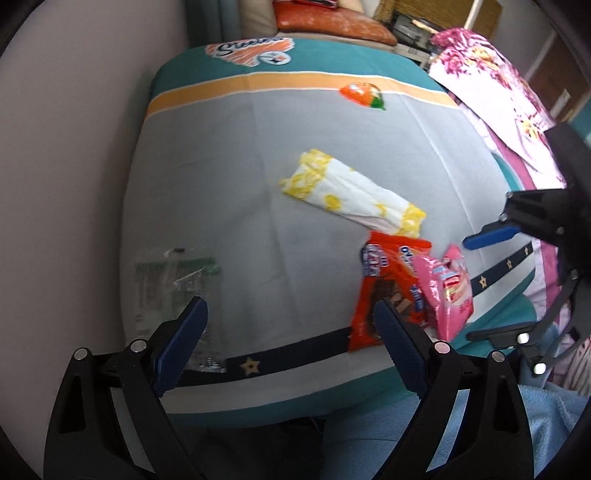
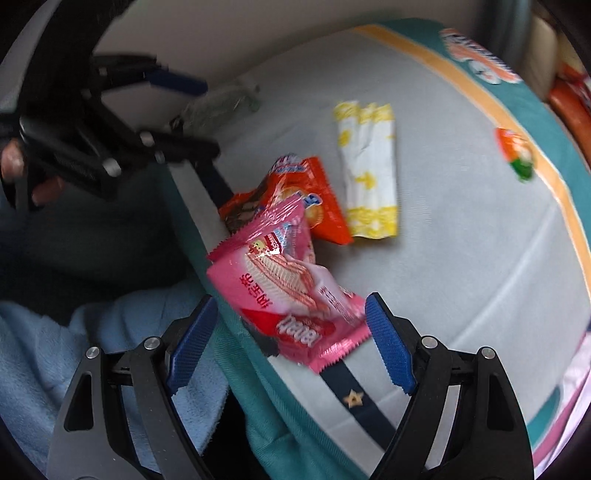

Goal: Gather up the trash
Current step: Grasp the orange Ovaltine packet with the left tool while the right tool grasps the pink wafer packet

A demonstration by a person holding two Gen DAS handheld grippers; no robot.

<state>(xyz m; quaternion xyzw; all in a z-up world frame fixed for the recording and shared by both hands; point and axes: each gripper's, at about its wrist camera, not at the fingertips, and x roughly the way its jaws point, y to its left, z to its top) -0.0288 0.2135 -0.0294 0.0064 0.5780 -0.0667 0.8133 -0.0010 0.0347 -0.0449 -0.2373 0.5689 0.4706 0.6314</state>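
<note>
Several wrappers lie on a bed with a grey and teal sheet [image 1: 229, 184]. A clear plastic wrapper [image 1: 173, 280] lies just ahead of my left gripper's left finger. My left gripper [image 1: 290, 325] is open and holds nothing. A white and yellow wrapper [image 1: 351, 195] lies mid-bed, and a small orange and green one [image 1: 364, 95] lies farther back. A pink wrapper [image 2: 288, 288] partly covers an orange wrapper [image 2: 325, 206] at the bed's edge. My right gripper [image 2: 291, 306] hangs open over the pink wrapper's near end, its pads apart from it.
A pale wall [image 1: 74, 147] runs along the bed's left side. A pink floral blanket [image 1: 491, 92] is heaped at the right and an orange cushion [image 1: 332, 22] sits beyond the bed. A light blue towel [image 2: 74, 350] lies below the bed's near edge.
</note>
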